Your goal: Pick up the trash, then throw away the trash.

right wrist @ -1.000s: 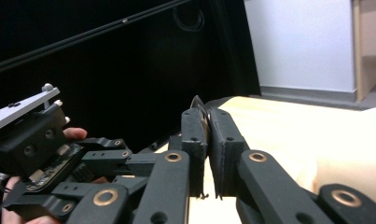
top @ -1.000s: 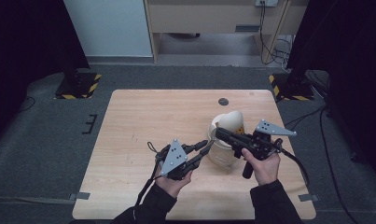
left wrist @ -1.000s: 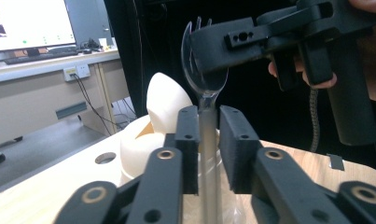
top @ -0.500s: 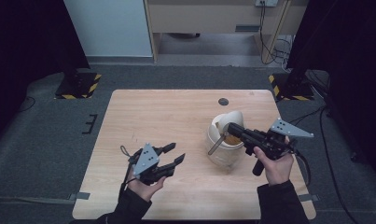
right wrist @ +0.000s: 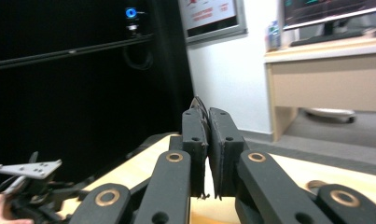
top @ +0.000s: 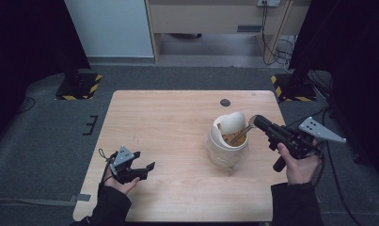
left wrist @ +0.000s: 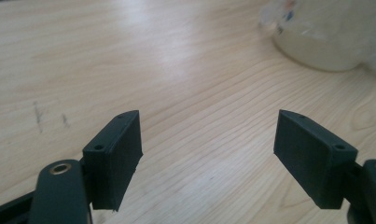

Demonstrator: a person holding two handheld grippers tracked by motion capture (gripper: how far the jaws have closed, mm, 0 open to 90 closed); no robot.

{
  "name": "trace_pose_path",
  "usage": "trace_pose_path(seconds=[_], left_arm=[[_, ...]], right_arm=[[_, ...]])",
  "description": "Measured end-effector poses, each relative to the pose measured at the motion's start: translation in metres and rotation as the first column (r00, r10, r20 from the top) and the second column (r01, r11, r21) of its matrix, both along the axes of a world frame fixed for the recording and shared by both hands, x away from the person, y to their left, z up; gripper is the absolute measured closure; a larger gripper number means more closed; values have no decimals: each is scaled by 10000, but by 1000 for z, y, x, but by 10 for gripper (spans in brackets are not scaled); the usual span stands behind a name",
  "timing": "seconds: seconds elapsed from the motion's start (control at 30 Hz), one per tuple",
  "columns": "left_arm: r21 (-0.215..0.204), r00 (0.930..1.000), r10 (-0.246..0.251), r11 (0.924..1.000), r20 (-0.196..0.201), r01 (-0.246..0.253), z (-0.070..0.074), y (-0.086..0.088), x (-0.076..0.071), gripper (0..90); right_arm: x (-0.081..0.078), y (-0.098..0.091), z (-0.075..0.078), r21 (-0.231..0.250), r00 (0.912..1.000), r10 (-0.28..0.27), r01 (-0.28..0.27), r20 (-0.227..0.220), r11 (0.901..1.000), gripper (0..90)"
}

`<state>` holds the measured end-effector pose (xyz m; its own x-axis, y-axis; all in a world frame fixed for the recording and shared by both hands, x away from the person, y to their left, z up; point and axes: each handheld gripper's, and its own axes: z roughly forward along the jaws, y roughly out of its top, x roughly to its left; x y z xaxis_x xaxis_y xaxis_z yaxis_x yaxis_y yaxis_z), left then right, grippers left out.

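Note:
A white jar (top: 227, 153) stands right of the table's middle, its pale lid (top: 232, 123) tilted back on the rim and brownish contents showing inside. My right gripper (top: 258, 122) is shut on the thin handle of a metal spoon (top: 246, 130), which slants down into the jar. In the right gripper view the right gripper (right wrist: 206, 116) has its pads pressed together on that thin handle. My left gripper (top: 145, 160) is low at the table's front left, far from the jar. Its jaws have just been opening, and the left gripper (left wrist: 206, 154) holds nothing over bare wood. The jar (left wrist: 325, 42) is blurred at that view's upper right.
A dark round grommet (top: 225, 102) is set into the wooden table (top: 168, 117) near its far edge. Yellow-and-black stand bases (top: 79, 87) sit on the floor beyond both far corners. Cables (top: 276, 44) hang by a desk at the back.
My left hand has pulled away from the jar to the front left of the table and sunk, with its jaws spreading apart. My right gripper has shifted a little right, still holding the spoon.

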<state>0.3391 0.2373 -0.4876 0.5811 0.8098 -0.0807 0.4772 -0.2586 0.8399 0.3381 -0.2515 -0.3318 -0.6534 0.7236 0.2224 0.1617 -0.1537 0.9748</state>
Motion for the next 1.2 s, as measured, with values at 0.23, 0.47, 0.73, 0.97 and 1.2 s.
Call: trace_pose_path(seconds=[0.23, 0.47, 0.73, 0.97, 1.2], left_arm=[[-27, 9973, 521, 9986, -509, -523, -7, 12, 9, 208], [20, 9974, 259, 9997, -666, -258, -8, 8, 11, 210], [56, 9967, 277, 9996, -766, -274, -8, 9, 12, 210], [79, 9969, 267, 9996, -739, -262, -7, 9, 11, 210], [80, 9974, 275, 9996, -670, -270, -6, 8, 11, 210]], right_arm=[[8, -5, -5, -605, 9952, -884, 907, 409, 9940, 860], [14, -2, -18, -1210, 9924, -1171, 1209, 381, 9853, 860], [19, 5, -36, -1574, 9909, -1303, 1339, 330, 9784, 860], [23, 15, -58, -2008, 9902, -1392, 1388, 119, 9697, 853], [26, 23, -70, -2231, 9925, -1162, 1052, -367, 9691, 759]])
